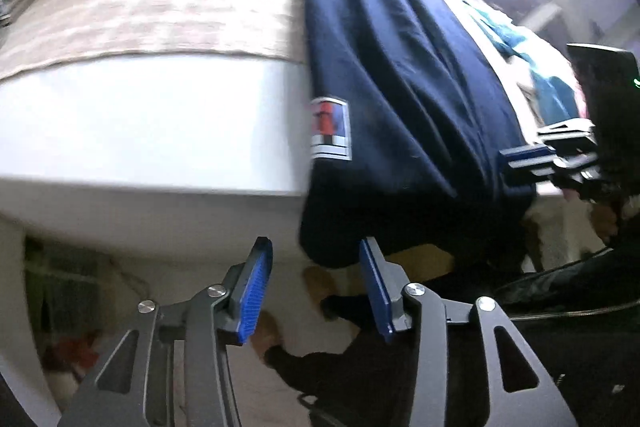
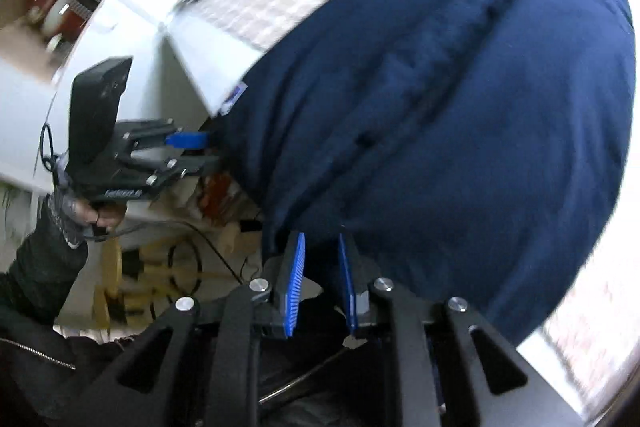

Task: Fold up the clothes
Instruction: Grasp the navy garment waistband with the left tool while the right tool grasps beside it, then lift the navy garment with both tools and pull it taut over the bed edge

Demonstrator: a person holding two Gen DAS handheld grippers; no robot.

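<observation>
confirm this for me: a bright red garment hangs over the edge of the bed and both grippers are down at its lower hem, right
Not quite: the garment is navy blue, not red, as both wrist views show; only a small patch on it has red in it. The rest stands: it hangs over the edge of the bed, and the left gripper and right gripper are both at its lower hem.

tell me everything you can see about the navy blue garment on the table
The navy blue cotton-looking garment lies spread along the white table, its near end drooping over the table's front edge. Long soft creases run down its length. A small red, white and blue sewn label sits at its left edge. The open left gripper is just below the hanging hem, not clearly gripping it. The right gripper reaches its other lower corner; the cloth seems to sit between its blue pads.
</observation>
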